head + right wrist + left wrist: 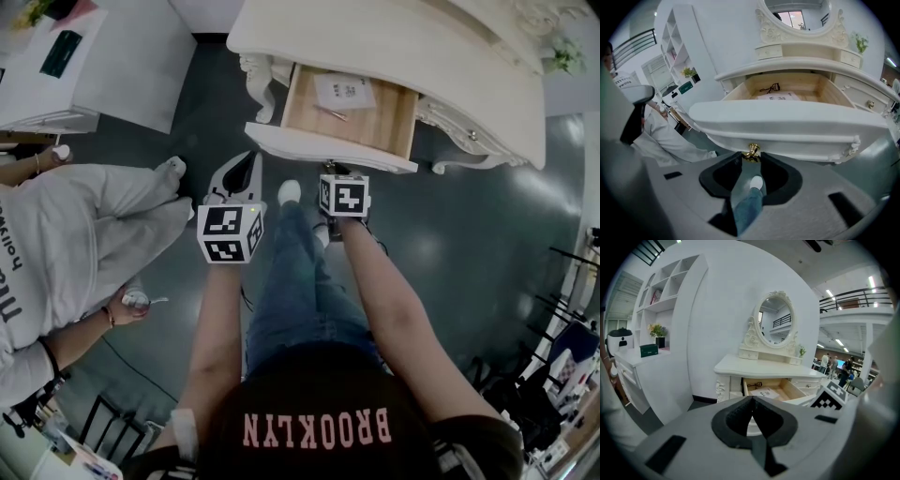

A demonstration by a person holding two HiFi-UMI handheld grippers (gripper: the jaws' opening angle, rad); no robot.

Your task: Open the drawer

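Drawer: stood pulled well out, so the task looked done.
Right gripper: jaws apart, knob between tips, placed for pulling.
Left gripper: jaws together, empty, held aside.

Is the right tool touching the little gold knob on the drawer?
Cannot tell. In the right gripper view the gold knob sits between the right tool's tips, but neither a gap nor contact shows plainly.
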